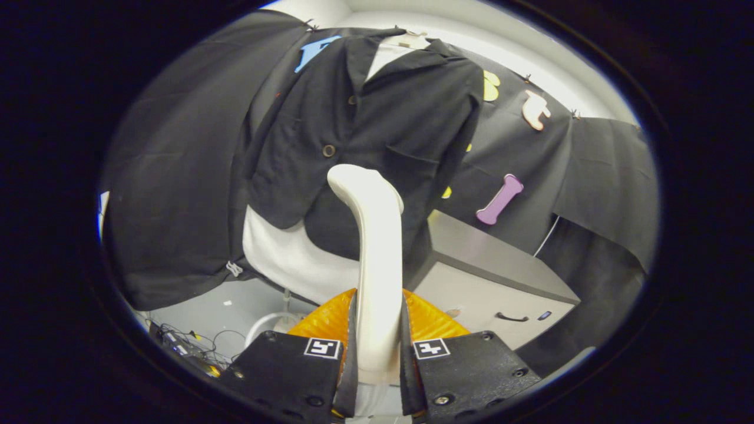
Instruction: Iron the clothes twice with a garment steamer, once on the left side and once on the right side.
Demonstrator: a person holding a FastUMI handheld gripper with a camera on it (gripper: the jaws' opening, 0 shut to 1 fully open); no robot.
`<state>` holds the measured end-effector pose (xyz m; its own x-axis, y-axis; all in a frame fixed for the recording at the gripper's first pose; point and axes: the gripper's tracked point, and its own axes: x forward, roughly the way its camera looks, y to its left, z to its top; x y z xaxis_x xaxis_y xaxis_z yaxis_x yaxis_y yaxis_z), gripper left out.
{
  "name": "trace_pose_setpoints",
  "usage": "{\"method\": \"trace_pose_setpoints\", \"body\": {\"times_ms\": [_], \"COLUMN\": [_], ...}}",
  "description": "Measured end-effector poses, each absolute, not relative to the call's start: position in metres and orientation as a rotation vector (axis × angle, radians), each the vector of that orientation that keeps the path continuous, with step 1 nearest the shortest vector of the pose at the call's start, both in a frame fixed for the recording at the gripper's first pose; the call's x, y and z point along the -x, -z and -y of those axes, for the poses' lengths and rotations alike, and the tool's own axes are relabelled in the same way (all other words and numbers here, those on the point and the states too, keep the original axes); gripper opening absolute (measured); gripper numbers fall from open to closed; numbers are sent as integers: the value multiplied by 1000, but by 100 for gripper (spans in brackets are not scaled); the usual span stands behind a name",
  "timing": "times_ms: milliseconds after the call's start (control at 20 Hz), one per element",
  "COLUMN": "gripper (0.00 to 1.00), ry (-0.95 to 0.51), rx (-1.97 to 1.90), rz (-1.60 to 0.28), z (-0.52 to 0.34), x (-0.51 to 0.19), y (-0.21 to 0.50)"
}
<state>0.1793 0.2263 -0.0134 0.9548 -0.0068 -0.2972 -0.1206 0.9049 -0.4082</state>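
Tool (378, 359) pinching white steamer handle (377, 259) w/ both fingers pressed on its sides; handle rises betw. fingers, curved head up near lower hem of black jacket (377, 118), contact can't tell. Jacket hangs straight ahead, beyond fingers, over white shirt (288, 253) whose hem shows below jacket's left front; two buttons visible on jacket front, pocket flap to the right of steamer head. Orange ribbed part (430, 321) just behind fingers at handle base; grey cabinet (495, 282) w/ dark drawer pull right of handle, cables (188, 344) on floor at lower left.
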Motion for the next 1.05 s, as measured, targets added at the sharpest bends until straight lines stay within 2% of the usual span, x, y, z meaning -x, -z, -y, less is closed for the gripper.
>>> {"method": "trace_pose_setpoints", "body": {"times_ms": [600, 1050], "gripper": [32, 32], "ry": [33, 119], "rx": [335, 286], "rz": [-347, -415], "z": [-81, -20], "x": [-115, -64], "y": [-1, 20]}}
